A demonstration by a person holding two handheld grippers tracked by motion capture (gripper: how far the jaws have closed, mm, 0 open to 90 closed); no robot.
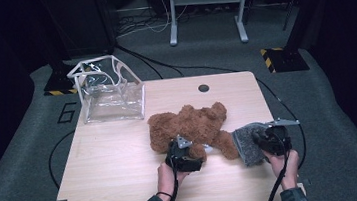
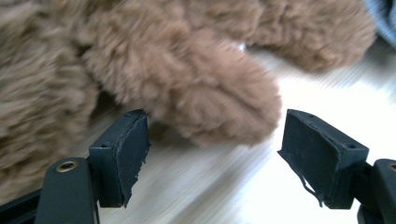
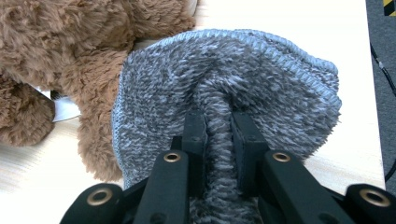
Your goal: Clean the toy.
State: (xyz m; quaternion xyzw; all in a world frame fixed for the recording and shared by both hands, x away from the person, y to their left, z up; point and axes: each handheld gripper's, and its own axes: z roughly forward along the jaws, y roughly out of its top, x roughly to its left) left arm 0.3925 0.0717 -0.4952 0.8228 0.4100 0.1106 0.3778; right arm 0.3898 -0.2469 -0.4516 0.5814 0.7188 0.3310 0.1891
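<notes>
My right gripper [image 3: 218,126] pinches the grey knit sock [image 3: 261,74]; my left gripper [image 2: 212,154], jaws spread, faces the teddy bear's [image 1: 189,124] paw at twelve o'clock.

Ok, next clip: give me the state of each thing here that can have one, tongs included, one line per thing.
Teddy bear: lying flat on the table, one limb between the left tongs.
Grey knit hat: on the table beside the bear, a fold pinched by the right tongs.
Clear bag: upright, top open, far left corner of the table.
Left tongs: open, pads not pressing the limb.
Right tongs: shut on the hat.
</notes>
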